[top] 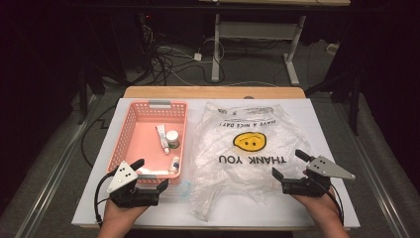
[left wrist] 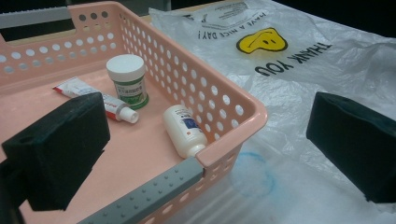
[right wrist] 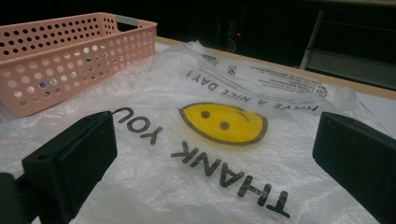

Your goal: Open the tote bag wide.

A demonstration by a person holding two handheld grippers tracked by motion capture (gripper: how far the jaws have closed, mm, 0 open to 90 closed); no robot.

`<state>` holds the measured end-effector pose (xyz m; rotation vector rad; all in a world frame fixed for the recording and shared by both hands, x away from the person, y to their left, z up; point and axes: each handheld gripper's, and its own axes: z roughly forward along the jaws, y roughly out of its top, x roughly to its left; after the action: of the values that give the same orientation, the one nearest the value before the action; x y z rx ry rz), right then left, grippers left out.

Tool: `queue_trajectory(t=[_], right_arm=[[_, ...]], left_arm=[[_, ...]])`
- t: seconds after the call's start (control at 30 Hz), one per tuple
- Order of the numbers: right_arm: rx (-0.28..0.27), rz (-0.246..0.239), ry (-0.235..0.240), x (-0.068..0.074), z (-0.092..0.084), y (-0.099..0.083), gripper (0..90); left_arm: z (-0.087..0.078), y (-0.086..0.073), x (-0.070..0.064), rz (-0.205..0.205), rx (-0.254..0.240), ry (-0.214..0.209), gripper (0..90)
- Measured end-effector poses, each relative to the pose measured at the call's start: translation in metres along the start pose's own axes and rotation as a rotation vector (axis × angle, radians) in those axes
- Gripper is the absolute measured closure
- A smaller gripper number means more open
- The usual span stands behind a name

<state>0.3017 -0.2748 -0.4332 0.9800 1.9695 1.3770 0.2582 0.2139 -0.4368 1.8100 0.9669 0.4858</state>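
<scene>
A white table (top: 327, 124) carries everything, with a wooden edge showing at its far side. On its right half lies a crumpled clear plastic bag (top: 247, 158) printed with a yellow smiley face and the words "THANK YOU", flat on the surface and just beside a pink perforated basket (top: 130, 130) that sits on the left half; the bag's left edge touches the basket's near corner. The left gripper (top: 151, 173) hangs at the basket's near end, its jaws spread wide with nothing between them, one jaw over the basket floor and the other over the bag's edge in the left gripper view. The right gripper (top: 289, 163) hovers over the near right part of the bag, its jaws likewise wide apart and empty. Inside the basket lie a small white tube (left wrist: 95, 99), a green-labelled white-lidded jar (left wrist: 127, 79) standing upright, and a little white bottle (left wrist: 184, 130) on its side near the corner.
</scene>
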Motion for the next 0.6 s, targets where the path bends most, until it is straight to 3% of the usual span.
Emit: queue_trajectory(t=[0.37,0.6], right_arm=[[-0.004,0.004,0.001,-0.002,-0.003,0.002,0.2],[0.018,0.004,-0.043,-0.016,-0.009,0.001,0.3]], left_arm=[[0.001,0.001,0.001,-0.006,0.003,-0.001,0.0],[0.003,-0.001,0.004,-0.019,0.014,0.007,0.0]])
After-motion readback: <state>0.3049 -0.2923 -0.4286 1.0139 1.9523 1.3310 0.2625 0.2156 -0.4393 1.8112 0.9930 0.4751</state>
